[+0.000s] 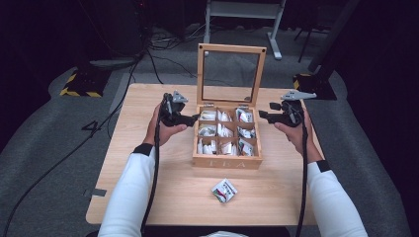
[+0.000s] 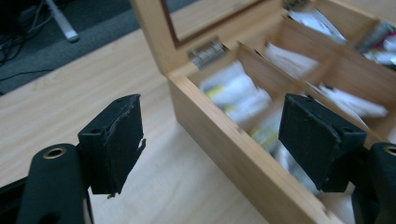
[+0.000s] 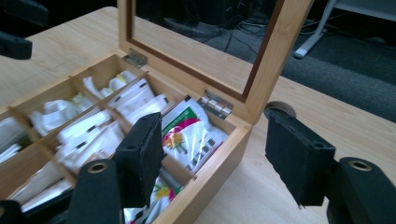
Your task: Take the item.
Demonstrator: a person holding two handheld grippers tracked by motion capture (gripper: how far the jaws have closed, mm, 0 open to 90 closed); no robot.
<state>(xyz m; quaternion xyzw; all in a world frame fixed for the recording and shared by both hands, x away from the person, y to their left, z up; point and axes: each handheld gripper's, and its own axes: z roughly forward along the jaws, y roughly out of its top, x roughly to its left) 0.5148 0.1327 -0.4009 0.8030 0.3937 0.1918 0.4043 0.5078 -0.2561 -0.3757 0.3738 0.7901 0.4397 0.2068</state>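
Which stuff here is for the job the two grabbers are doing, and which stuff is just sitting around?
For the job:
- wooden tea box, lid up, packets in its compartments
- loose tea packet on the table in front of the box
- left gripper and right gripper, open, one at each side of the box

Just sitting around:
- cables on the floor
- desk frame behind the table

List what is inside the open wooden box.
The box has nine compartments, all holding white packets; one at the back right shows green and red print. What lies beneath the top packets is covered. The lid stands upright.
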